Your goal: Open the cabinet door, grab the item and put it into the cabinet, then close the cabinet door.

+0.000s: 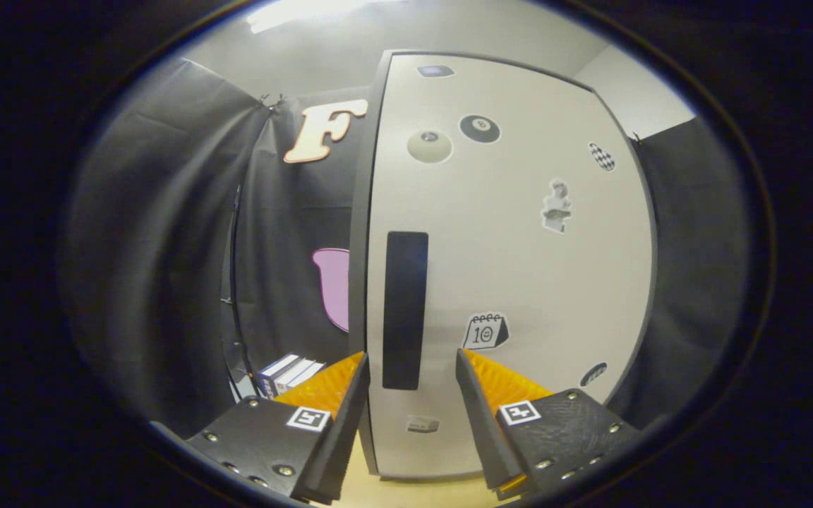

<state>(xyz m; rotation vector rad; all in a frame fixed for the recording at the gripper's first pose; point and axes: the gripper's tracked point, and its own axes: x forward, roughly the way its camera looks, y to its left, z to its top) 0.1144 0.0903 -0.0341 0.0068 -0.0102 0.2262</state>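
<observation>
before the closed cabinet door (519,282), the hand-held gripper (410,360) is spread wide.
at far left, beyond the left orange finger (329,384), some books (288,372) stand low against the black cloth wall (159,247). next comes the door's dark edge, then its long black handle (405,310), which sits upright in the gap between the two fingertips, touching neither as far as can be seen. right of it, stickers dot the white door, a calendar one (485,331) just above the right finger (498,381). pale counter (406,494) shows below.
</observation>
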